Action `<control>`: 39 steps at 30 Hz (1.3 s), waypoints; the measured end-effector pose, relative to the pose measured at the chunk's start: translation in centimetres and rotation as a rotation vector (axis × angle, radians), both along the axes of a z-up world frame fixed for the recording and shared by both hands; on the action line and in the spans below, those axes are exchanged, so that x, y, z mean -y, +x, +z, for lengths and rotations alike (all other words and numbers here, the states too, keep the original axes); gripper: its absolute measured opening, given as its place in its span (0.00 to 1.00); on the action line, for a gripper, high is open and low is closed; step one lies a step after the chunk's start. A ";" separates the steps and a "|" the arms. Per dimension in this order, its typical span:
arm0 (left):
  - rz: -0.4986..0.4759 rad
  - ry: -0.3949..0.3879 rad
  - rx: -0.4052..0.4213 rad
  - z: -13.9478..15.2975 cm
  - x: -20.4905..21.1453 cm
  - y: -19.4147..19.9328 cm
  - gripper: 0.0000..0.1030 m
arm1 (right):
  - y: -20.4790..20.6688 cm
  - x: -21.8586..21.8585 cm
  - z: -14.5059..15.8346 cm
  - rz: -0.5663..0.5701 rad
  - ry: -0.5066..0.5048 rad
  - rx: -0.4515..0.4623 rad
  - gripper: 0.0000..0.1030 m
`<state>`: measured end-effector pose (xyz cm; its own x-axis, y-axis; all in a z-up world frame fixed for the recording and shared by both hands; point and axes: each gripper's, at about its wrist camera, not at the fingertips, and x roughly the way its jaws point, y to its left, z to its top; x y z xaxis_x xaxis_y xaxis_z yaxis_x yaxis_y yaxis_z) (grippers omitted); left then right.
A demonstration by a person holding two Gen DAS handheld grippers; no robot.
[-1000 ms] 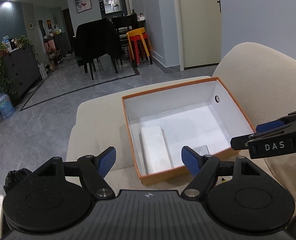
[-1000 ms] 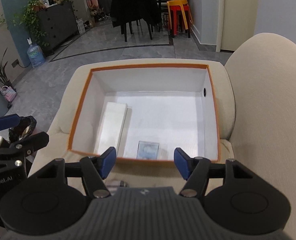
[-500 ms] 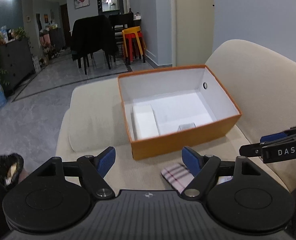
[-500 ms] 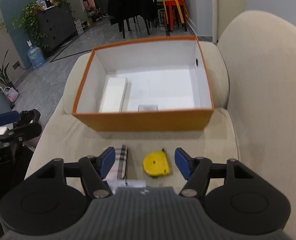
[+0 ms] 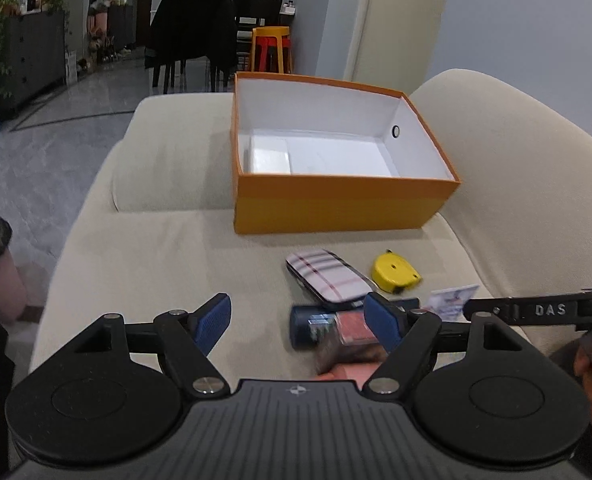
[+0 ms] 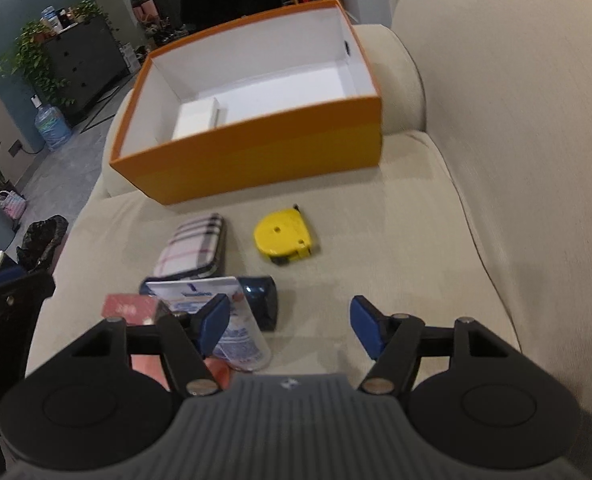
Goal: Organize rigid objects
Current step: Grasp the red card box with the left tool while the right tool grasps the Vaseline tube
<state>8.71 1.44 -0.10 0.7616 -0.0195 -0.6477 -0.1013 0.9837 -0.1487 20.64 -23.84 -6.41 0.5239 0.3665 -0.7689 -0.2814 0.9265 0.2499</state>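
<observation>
- The left claw (image 5: 298, 322) is spread wide with nothing between its pads; the right claw (image 6: 289, 326) is part spread, its jaws empty too.
- The orange box (image 5: 336, 204) stands open on the sofa (image 5: 135, 264) seat, ahead of both claws. Inside, a white box (image 5: 269, 156) lies along its left wall.
- The loose things lie on the seat between the claws and the orange box: a plaid case (image 5: 326, 278), a yellow tape measure (image 6: 283, 238), a dark blue case (image 6: 259, 300), a white tube (image 6: 231, 320) and a red pack (image 6: 129, 308).
- The tape measure lies ahead of the right claw and a little left of its middle line, apart from the other things. My guess is that it is the easiest next pick, and the right hand is nearer to it.
- The plaid case lies with its long axis running toward the orange box, just left of the tape measure. The tube lies across the dark blue case, right at the right claw's left pad.
- The seat is beige cloth, with the backrest rising on the right. Beyond lie a grey tiled floor, dark chairs, red and yellow stools (image 5: 269, 50) and a dark cabinet (image 6: 81, 64) with plants.
</observation>
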 end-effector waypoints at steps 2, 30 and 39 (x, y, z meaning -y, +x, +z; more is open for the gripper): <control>0.007 -0.020 0.006 -0.5 0.3 -0.9 0.86 | 0.0 0.6 -0.5 -0.018 0.024 -0.014 0.65; -0.044 0.030 -0.065 -6.6 5.9 4.3 0.86 | -0.5 1.2 -2.0 -0.006 0.042 0.001 0.69; -0.048 -0.002 -0.085 -7.8 5.5 4.7 0.68 | -0.7 0.6 -2.2 0.017 0.004 0.012 0.69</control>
<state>13.45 -4.03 -7.86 0.7021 -0.0561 -0.7098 -0.0667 0.9873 -0.1440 19.93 -24.40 -8.57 0.5268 0.3788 -0.7609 -0.3000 0.9205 0.2506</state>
